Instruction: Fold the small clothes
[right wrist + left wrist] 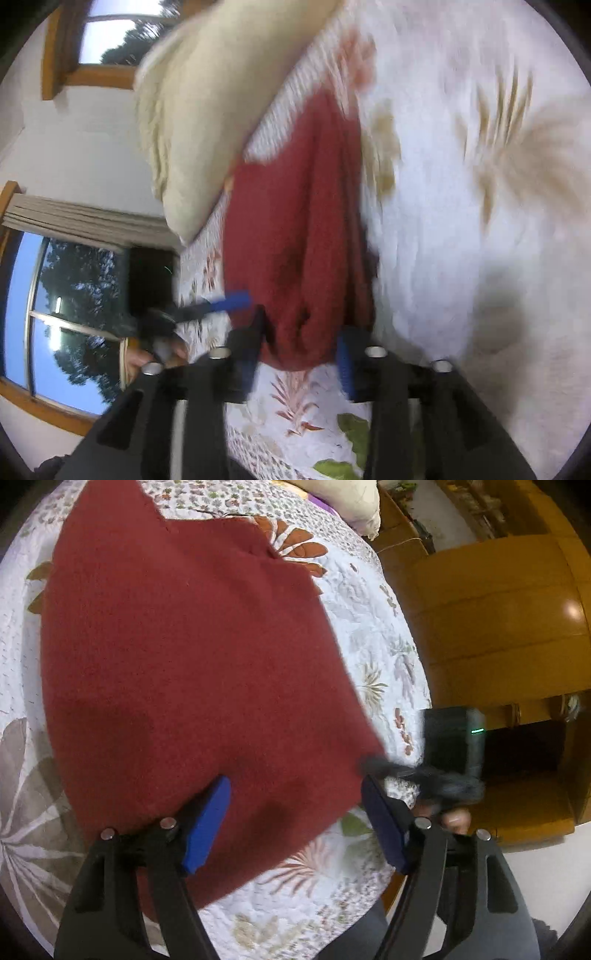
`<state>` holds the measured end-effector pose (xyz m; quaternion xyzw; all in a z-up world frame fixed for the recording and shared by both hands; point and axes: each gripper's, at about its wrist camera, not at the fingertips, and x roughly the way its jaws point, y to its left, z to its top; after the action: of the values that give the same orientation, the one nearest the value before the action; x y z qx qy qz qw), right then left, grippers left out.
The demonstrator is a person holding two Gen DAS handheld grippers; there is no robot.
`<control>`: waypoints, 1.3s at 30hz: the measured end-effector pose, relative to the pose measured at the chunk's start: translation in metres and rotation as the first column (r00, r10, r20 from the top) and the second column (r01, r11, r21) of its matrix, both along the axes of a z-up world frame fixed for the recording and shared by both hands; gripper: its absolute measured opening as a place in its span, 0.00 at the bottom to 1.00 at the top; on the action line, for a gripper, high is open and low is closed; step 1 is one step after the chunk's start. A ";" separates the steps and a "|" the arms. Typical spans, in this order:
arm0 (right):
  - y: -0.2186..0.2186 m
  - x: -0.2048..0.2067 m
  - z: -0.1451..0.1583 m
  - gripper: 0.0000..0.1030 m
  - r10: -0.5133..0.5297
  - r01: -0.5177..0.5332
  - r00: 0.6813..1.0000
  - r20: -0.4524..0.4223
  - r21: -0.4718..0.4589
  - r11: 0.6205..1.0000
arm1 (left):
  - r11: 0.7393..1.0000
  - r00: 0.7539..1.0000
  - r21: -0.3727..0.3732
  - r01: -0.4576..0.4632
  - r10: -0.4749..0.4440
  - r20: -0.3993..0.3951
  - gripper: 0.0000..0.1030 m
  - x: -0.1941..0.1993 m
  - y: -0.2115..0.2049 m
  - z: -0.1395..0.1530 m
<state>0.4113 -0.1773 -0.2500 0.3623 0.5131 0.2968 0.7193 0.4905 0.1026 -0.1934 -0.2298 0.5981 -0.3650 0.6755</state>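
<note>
Blue pads frame the near edge of the red garment (192, 657), which lies spread flat on the floral quilt of the bed (373, 635). The left hand-held gripper (295, 823) hangs wide apart over that edge, gripping nothing. The right hand-held gripper (301, 354) stands with its jaws partly apart around a bunched corner of the cloth; motion blur hides whether the pads truly pinch it, so its grip cannot be told.

Main risk, as a judgement: with only one corner possibly held, a lift would drag the fabric askew and wrinkle the fold line. The knit looks soft and could slide out of a loose pinch. The left jaws may also catch the quilt beneath along with the garment if they close too low.

Farther off, a cream pillow (192, 122) rests near the garment's far end and could crowd a fold made toward it. Beyond the bed's edge stands a wooden cabinet (498, 620).
</note>
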 end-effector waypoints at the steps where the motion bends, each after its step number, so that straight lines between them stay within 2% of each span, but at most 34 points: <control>1: -0.008 0.004 0.019 0.41 -0.037 0.038 0.998 0.051 -0.023 0.999 | 1.000 1.000 -0.024 -0.008 0.009 0.003 0.70 0.000 0.003 0.003; 3: -0.005 0.016 0.032 0.41 -0.008 0.008 0.998 0.062 -0.001 1.000 | 0.998 0.999 -0.066 -0.010 0.012 0.030 0.70 -0.003 0.005 0.013; 6: 0.021 0.048 0.028 0.41 0.073 -0.072 0.997 0.016 -0.047 0.996 | 0.987 0.994 -0.137 0.086 -0.076 0.080 0.70 -0.019 -0.014 0.031; 7: 0.030 0.059 0.018 0.41 0.080 -0.082 0.996 -0.030 -0.076 0.994 | 0.984 0.990 -0.135 0.119 -0.107 0.093 0.70 -0.023 -0.021 0.032; 9: 0.046 0.067 0.001 0.39 0.139 -0.143 0.986 -0.087 -0.039 0.989 | 0.981 0.982 -0.073 0.178 -0.172 0.073 0.70 -0.029 -0.040 0.019; 10: 0.053 0.069 -0.002 0.26 0.161 -0.165 0.983 -0.089 -0.039 0.986 | 0.983 0.982 -0.025 0.184 -0.183 0.044 0.68 -0.028 -0.044 0.004; 11: 0.062 0.070 -0.001 0.18 0.183 -0.187 0.981 -0.069 -0.064 0.980 | 0.984 0.983 0.002 0.181 -0.181 0.022 0.66 -0.029 -0.042 -0.007; 12: 0.065 0.070 0.002 0.15 0.192 -0.195 0.981 -0.040 -0.070 0.978 | 0.984 0.985 0.022 0.174 -0.174 0.005 0.55 -0.027 -0.041 -0.017; 13: 0.062 0.070 0.005 0.13 0.173 -0.173 0.985 -0.010 -0.068 0.983 | 0.986 0.986 0.020 0.164 -0.164 -0.005 0.48 -0.026 -0.037 -0.023; 15: 0.055 0.074 -0.004 0.13 0.134 -0.137 0.991 -0.028 -0.130 0.982 | 0.990 0.989 -0.018 0.143 -0.144 -0.025 0.46 -0.024 -0.030 -0.028; 17: 0.051 0.078 -0.011 0.17 0.143 -0.146 0.989 -0.034 -0.111 0.983 | 0.988 0.988 -0.008 0.153 -0.153 -0.016 0.46 -0.025 -0.031 -0.027; 19: 0.050 0.091 -0.008 0.35 0.143 -0.144 0.989 -0.029 -0.034 0.989 | 0.985 0.985 0.011 0.171 -0.171 -0.004 0.46 -0.029 -0.034 -0.027; 21: 0.050 0.105 -0.004 0.49 0.108 -0.109 0.993 -0.043 -0.022 0.994 | 0.985 0.985 0.009 0.172 -0.172 -0.006 0.46 -0.029 -0.034 -0.029; 23: 0.055 0.126 -0.006 0.49 0.080 -0.082 0.994 -0.069 -0.038 0.996 | 0.985 0.985 0.005 0.170 -0.170 -0.013 0.46 -0.028 -0.033 -0.029; 24: 0.057 0.135 -0.007 0.33 0.074 -0.078 0.994 -0.080 -0.049 0.996 | 0.985 0.985 0.009 0.170 -0.170 -0.014 0.46 -0.028 -0.034 -0.029; 25: 0.061 0.141 -0.002 0.19 0.063 -0.067 0.997 -0.051 -0.083 0.994 | 0.986 0.986 0.018 0.168 -0.168 -0.015 0.45 -0.028 -0.033 -0.030; 26: 0.063 0.143 0.010 0.09 0.061 -0.057 0.998 0.030 -0.109 0.992 | 0.986 0.986 0.025 0.165 -0.165 -0.017 0.45 -0.026 -0.038 -0.031; 27: 0.065 0.144 0.016 0.09 0.069 -0.061 0.995 0.067 -0.104 0.993 | 0.986 0.986 0.029 0.165 -0.164 -0.018 0.45 -0.026 -0.040 -0.033; 31: 0.066 0.156 -0.015 0.08 0.061 -0.060 0.998 -0.003 -0.269 0.961 | 0.988 0.987 0.015 0.154 -0.153 -0.037 0.40 -0.024 -0.039 -0.039; 32: 0.065 0.156 -0.020 0.08 0.064 -0.063 0.998 -0.006 -0.266 0.962 | 0.988 0.987 0.001 0.152 -0.152 -0.053 0.40 -0.024 -0.036 -0.035; 34: 0.061 0.154 -0.013 0.21 0.060 -0.058 0.998 0.005 -0.208 0.976 | 0.987 0.987 -0.047 0.152 -0.155 -0.052 0.54 -0.023 -0.027 -0.019; 36: 0.047 0.151 -0.001 0.32 0.020 -0.016 1.000 0.021 -0.149 0.989 | 0.987 0.989 -0.070 0.146 -0.143 0.037 0.57 -0.020 -0.011 0.012; 37: 0.039 0.150 0.005 0.32 0.000 0.005 0.999 0.036 -0.147 0.989 | 0.989 0.991 -0.081 0.126 -0.121 0.064 0.59 -0.015 -0.001 0.023; 39: 0.031 0.150 0.011 0.33 0.000 0.005 0.999 0.036 -0.145 0.989 | 0.992 0.996 -0.129 0.014 -0.003 0.085 0.63 0.011 0.031 0.036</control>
<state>0.5615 -0.1463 -0.2394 0.3044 0.5199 0.2641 0.7532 0.5011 0.1340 -0.1574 -0.2548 0.5452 -0.4151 0.6823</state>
